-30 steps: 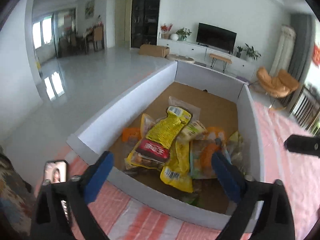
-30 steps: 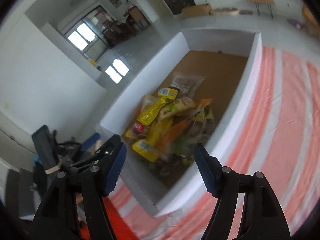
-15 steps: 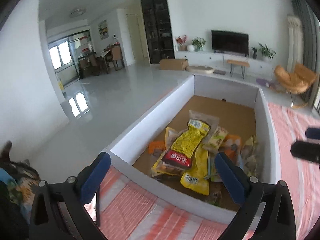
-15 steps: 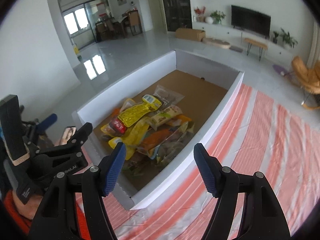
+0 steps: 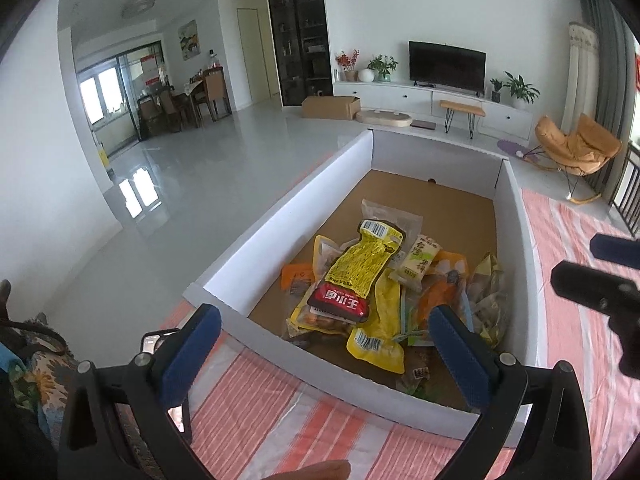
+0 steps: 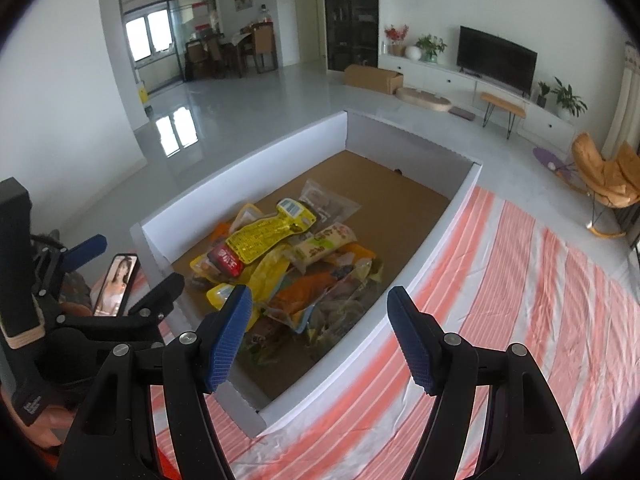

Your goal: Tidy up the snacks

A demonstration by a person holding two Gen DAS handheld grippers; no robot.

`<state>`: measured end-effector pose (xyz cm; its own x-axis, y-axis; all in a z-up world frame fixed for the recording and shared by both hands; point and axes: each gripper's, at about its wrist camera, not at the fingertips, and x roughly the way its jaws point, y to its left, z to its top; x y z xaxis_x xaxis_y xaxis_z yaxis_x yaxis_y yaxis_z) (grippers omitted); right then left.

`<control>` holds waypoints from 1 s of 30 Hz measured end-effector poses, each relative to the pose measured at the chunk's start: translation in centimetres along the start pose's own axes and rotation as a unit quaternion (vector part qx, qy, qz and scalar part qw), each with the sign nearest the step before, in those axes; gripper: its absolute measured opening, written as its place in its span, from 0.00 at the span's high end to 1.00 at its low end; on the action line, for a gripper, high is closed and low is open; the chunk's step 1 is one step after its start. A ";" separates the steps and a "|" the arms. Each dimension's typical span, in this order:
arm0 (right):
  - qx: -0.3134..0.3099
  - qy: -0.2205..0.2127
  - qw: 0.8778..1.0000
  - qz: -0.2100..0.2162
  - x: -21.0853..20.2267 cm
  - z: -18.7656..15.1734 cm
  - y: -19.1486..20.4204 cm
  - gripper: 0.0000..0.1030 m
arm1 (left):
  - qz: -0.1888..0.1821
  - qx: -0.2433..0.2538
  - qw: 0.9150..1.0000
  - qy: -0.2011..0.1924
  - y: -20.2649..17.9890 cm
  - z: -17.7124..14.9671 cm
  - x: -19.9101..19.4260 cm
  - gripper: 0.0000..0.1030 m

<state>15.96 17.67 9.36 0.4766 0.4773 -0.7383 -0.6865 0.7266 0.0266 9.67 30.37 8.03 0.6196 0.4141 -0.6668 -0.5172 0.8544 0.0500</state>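
A white-walled cardboard box (image 5: 288, 204) (image 6: 248, 168) sits on a red-and-white striped cloth. Several snack packets lie piled in its near half: a long yellow packet (image 5: 360, 260) (image 6: 264, 236), a red packet (image 5: 340, 302) (image 6: 226, 260), a pale green bar (image 5: 418, 258) (image 6: 324, 244), an orange packet (image 6: 308, 292) and a clear bag (image 5: 388, 216). My left gripper (image 5: 324, 350) is open and empty, held above the box's near wall. My right gripper (image 6: 320, 336) is open and empty over the box's near corner. It also shows at the right edge of the left wrist view (image 5: 600, 288).
The striped cloth (image 6: 520, 300) spreads to the right of the box. A phone (image 6: 118, 284) with a lit screen stands left of the box. The far half of the box floor (image 5: 432, 204) is bare cardboard. A living room with TV and chair lies beyond.
Both grippers have lifted and drawn back from the box, so more of the room and the whole box show. Both stay open and empty. The snacks have not moved.
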 end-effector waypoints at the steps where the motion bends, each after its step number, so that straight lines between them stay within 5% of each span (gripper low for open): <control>1: 0.001 0.001 1.000 -0.001 0.1 0.0 0.0 0.29 | -0.004 -0.006 1.000 0.001 0.2 0.1 0.0 0.00; 14: 0.013 0.007 1.000 0.007 0.9 0.4 0.0 0.29 | -0.063 -0.029 0.997 0.043 1.4 1.5 1.2 0.00; 30: 0.017 0.013 1.000 0.003 1.7 0.8 -0.1 0.29 | -0.055 -0.026 0.998 0.031 1.5 1.6 2.0 0.00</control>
<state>17.23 18.81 8.65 0.4570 0.4693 -0.7556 -0.6699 0.7404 0.0547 11.09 33.00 7.97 0.6381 0.2965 -0.7106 -0.4784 0.8758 -0.0641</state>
